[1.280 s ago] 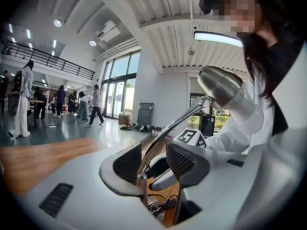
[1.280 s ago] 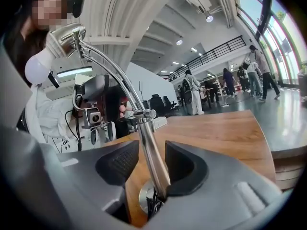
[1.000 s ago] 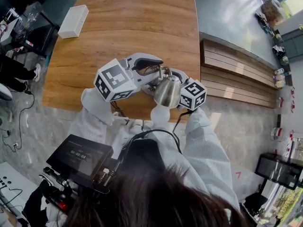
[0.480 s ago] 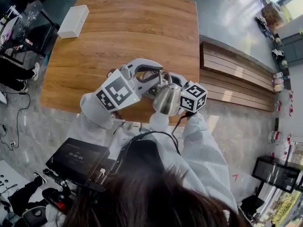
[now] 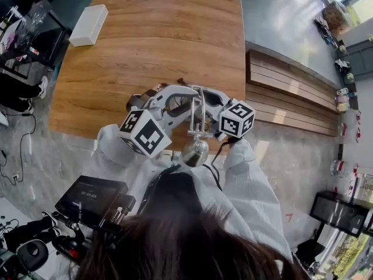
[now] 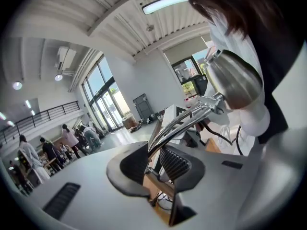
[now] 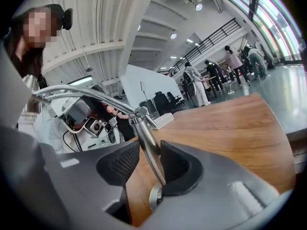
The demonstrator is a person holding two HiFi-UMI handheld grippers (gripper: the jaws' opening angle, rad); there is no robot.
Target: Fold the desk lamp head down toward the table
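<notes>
A chrome desk lamp stands at the near edge of the wooden table (image 5: 151, 45). Its twin-rod arm (image 5: 195, 114) runs toward me and ends in the shiny bell-shaped head (image 5: 195, 152), which hangs past the table edge. My left gripper (image 5: 185, 105) has the arm (image 6: 184, 121) between its pads (image 6: 175, 164). They touch it while the jaws are opening slightly. The head (image 6: 235, 78) sits beyond, up and to the right. My right gripper (image 5: 208, 102) is shut on the lamp's upright post (image 7: 144, 140), just under the joint (image 7: 140, 112).
A white box (image 5: 88, 25) lies at the table's far left corner. A slatted wooden bench (image 5: 291, 92) stands to the right. A small monitor rig (image 5: 93, 200) hangs at my chest. Several people (image 7: 194, 83) stand in the hall beyond.
The lamp head swung from beside the right gripper's cube toward me, with the arm now in line with my view. The left gripper rolled, its cube dropping lower. The right gripper stayed put.
</notes>
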